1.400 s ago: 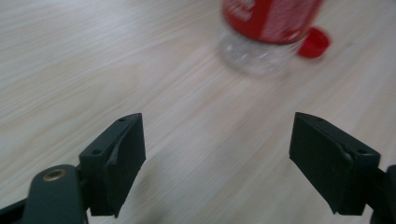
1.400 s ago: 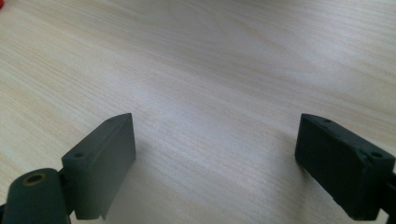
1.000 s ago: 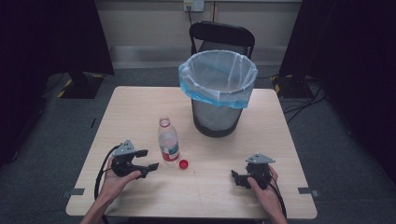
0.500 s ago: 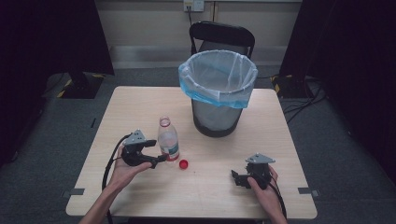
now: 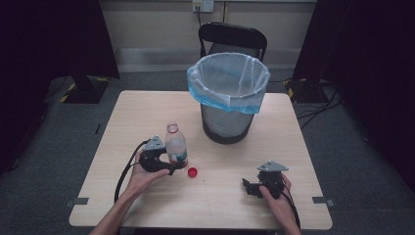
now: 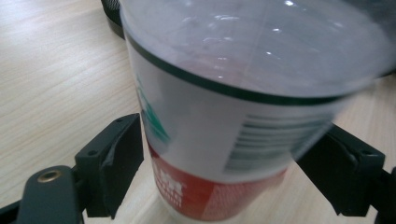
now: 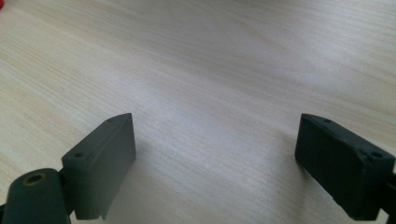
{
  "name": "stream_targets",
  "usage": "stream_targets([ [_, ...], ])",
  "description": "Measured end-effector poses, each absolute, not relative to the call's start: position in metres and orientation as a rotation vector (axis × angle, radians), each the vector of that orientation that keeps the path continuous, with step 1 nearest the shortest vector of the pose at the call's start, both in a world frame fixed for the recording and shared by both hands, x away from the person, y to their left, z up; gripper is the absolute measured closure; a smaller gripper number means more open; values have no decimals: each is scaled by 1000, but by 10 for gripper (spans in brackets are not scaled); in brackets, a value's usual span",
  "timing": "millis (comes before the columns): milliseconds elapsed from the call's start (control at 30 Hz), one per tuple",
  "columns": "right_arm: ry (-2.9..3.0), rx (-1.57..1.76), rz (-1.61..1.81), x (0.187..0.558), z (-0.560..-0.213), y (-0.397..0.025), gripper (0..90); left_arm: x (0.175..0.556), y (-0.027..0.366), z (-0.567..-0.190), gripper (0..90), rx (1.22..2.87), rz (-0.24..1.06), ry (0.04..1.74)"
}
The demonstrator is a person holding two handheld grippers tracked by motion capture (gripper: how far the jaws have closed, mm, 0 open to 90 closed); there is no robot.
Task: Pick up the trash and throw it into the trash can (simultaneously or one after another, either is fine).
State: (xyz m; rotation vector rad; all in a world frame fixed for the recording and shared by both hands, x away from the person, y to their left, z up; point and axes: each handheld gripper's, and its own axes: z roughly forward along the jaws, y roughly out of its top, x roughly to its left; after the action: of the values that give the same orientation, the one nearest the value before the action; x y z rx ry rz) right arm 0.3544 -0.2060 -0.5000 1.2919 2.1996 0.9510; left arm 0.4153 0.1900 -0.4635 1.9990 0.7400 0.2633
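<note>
Left gripper [image 5: 169, 165] sits at about 8 o'clock, jaws spread wide, forearm angling in from the bottom edge. Right gripper [image 5: 250, 186] rests low at 5 o'clock, jaws gaping too.

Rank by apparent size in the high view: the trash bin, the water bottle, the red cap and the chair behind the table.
1. Trash bin.
2. Chair; the bin hides part of it and it stands farther off, so its rank is unsure.
3. Water bottle.
4. Red cap, clearly smallest.

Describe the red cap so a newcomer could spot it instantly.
Start at the lined trash bin on the wooden table. Nearer the person stands an uncapped plastic bottle between the left tool's jaws. The red cap lies just beside its base, tiny, round, the table's lone loose red item.
</note>
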Motion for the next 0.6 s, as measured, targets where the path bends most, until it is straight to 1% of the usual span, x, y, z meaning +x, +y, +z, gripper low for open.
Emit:
stream_targets([
  [100,2200,1292,951,354,-500,-206,116,418,185,-466,166,1990,265,751],
  [267,2200,1292,951,354,-500,-206,116,419,181,-468,202,1983,286,762],
  [367,2200,1292,951,354,-500,-206,116,422,180,-469,257,1970,295,769],
  [400,2200,1292,951,354,-500,-206,116,422,180,-469,263,1970,295,769],
  [600,2200,1292,951,354,-500,-206,116,423,182,-469,274,1958,285,777],
])
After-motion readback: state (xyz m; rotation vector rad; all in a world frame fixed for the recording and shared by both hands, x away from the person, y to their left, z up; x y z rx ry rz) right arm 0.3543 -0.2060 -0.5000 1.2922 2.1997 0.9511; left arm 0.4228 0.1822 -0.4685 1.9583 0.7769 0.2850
